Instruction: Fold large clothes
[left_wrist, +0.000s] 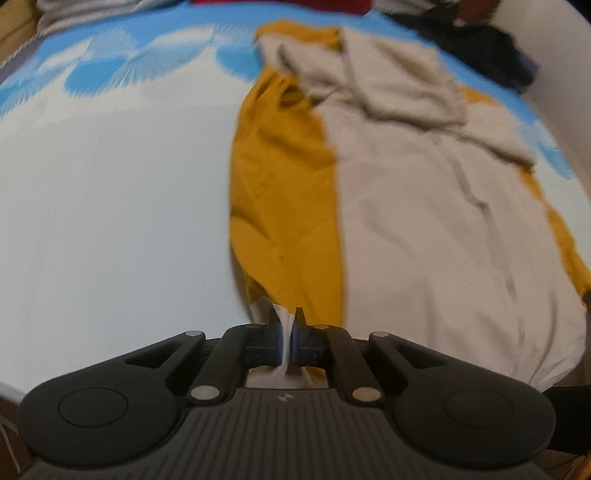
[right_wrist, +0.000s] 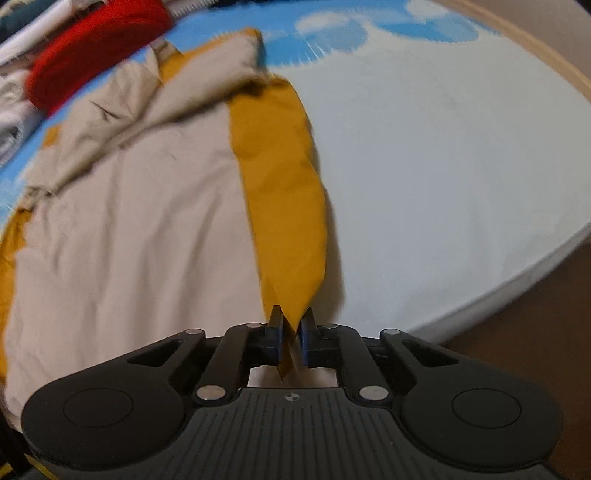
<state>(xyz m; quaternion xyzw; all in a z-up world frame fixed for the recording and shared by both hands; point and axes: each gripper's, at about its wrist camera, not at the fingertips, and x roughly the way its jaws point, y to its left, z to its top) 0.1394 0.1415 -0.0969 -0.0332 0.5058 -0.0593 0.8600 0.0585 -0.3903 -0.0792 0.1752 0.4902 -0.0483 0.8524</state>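
Note:
A large garment, mustard yellow (left_wrist: 280, 177) outside with a beige lining (left_wrist: 424, 229), lies spread on the bed. My left gripper (left_wrist: 287, 325) is shut on its near edge, with white and mustard cloth pinched between the pads. In the right wrist view the same garment shows beige (right_wrist: 129, 229) at the left with a mustard flap (right_wrist: 284, 206) running up the middle. My right gripper (right_wrist: 291, 325) is shut on the pointed end of that mustard flap, lifted a little off the bed.
The bed sheet (left_wrist: 110, 206) is white with blue fan patterns toward the far side. A red cloth (right_wrist: 96, 48) and other clothes are piled beyond the garment. Dark clothes (left_wrist: 491, 48) lie at the far right. The bed's edge (right_wrist: 517, 280) and brown floor are at the right.

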